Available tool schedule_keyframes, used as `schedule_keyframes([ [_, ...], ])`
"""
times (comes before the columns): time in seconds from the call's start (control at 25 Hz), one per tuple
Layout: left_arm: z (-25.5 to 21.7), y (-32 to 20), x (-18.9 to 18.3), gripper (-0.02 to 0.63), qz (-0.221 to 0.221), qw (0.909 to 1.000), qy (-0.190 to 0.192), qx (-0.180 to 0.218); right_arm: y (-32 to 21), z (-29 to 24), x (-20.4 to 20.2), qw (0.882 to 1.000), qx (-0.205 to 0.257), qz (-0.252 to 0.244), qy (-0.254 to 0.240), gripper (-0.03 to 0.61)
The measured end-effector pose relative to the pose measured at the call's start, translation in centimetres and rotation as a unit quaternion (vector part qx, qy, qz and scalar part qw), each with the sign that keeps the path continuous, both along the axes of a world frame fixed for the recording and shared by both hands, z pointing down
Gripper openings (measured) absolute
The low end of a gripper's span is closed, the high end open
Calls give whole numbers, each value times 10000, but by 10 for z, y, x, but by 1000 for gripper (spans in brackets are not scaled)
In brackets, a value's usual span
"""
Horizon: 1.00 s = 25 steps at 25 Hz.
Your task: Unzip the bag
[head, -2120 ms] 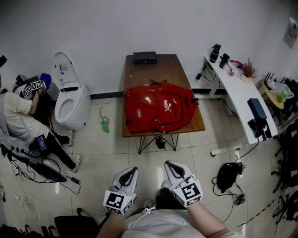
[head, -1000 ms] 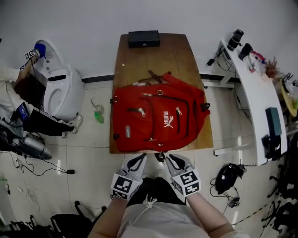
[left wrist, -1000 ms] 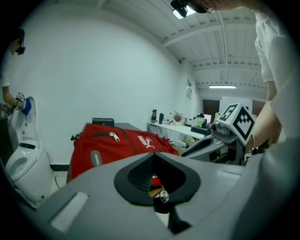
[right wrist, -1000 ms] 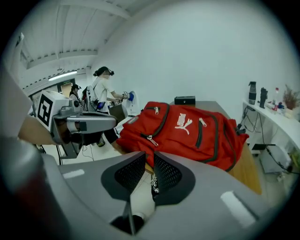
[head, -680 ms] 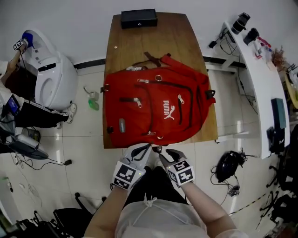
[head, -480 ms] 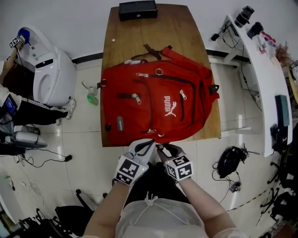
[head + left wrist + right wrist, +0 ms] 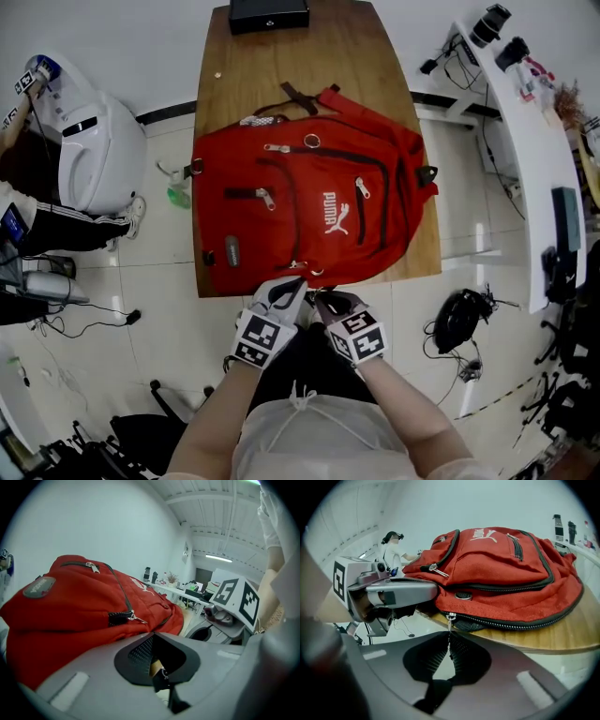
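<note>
Right gripper is closing narrow onto the zipper pull under the red bag, needing a firm pinch before dragging along the track.

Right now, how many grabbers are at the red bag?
2. The left gripper is at the red bag's near edge; the right gripper, beside it, is closing with a zipper pull between its jaws. None hidden.

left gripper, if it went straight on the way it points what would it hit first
The bag: the left gripper points at its near bottom edge, just past the jaw tips. It looks almost at the fabric, though depth is hard to judge.
</note>
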State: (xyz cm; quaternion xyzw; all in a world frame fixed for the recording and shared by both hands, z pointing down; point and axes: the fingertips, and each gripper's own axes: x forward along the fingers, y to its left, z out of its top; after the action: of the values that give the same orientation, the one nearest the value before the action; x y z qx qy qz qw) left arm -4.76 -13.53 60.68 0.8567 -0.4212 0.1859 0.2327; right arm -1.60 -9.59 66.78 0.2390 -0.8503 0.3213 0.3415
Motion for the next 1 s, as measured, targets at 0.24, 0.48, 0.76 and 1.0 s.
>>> schedule_keyframes([
  [0.24,11,3,-4,8,-109,9998,11,-178,1,-5,17,9976,177,-544,381,18],
  [0.48,16,4,-4,8,-29,9995,-119,-295,-10,-14,33,9917,418,-970,730,15],
  [0.76,16,5,0,8,175,9978,-563,-313,-18,-17,56,9841,436,-1325,1102,15],
  [1.0,19,4,-3,8,127,9959,-803,-409,-32,-18,88,9754,555,-1498,1518,15],
])
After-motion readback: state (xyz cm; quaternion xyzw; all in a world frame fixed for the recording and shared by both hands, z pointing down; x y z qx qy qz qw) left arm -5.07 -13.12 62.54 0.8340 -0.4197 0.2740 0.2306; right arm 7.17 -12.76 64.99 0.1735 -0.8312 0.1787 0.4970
